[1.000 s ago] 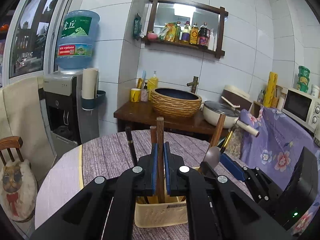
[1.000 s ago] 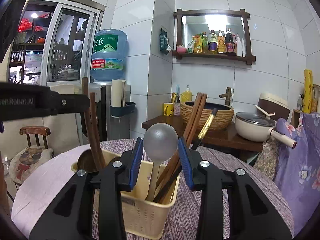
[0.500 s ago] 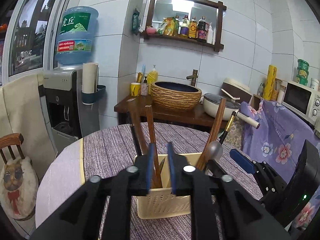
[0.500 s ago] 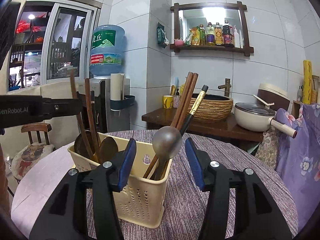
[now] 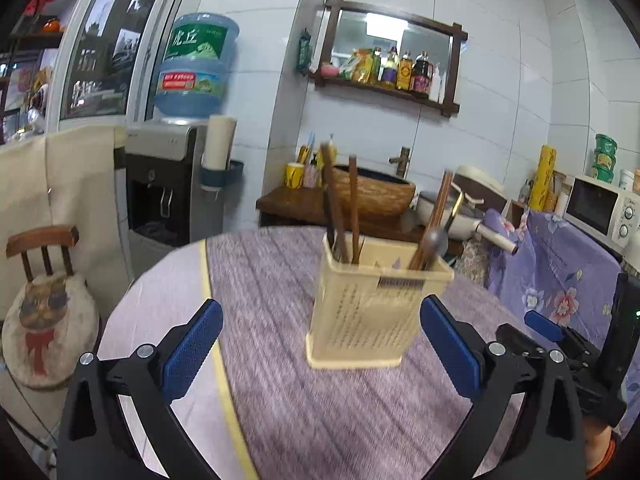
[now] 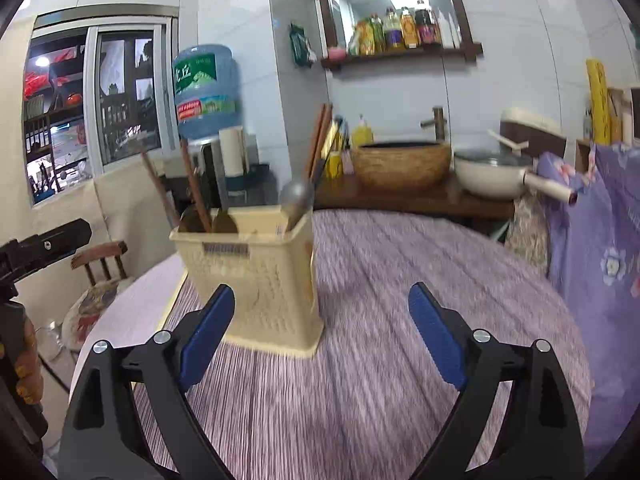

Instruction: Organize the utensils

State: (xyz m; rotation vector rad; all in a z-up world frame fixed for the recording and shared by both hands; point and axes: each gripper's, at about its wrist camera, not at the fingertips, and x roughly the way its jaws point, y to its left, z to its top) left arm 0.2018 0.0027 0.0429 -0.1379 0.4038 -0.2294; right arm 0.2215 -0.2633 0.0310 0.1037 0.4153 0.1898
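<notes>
- Utensils (image 5: pixel 344 216) stand inside the yellow holder (image 5: pixel 368 312), near the table's (image 5: pixel 280 400) far edge.
- Left gripper (image 5: pixel 320 344) and right gripper (image 6: pixel 320 334): jaws opening, grasping nothing.
- Withdraw gently, without touching the holder.

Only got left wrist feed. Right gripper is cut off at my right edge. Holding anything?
Observer: No. The right gripper has its jaws opening with nothing between them; the basket stands beyond its left finger, ungripped.
Operator: I only see handles in the basket's left compartment. What are they?
Observer: Wooden spoons, their dark bowls down inside the compartment.
Operator: Anything at that view's left edge?
Observer: A hand on a black handle.
</notes>
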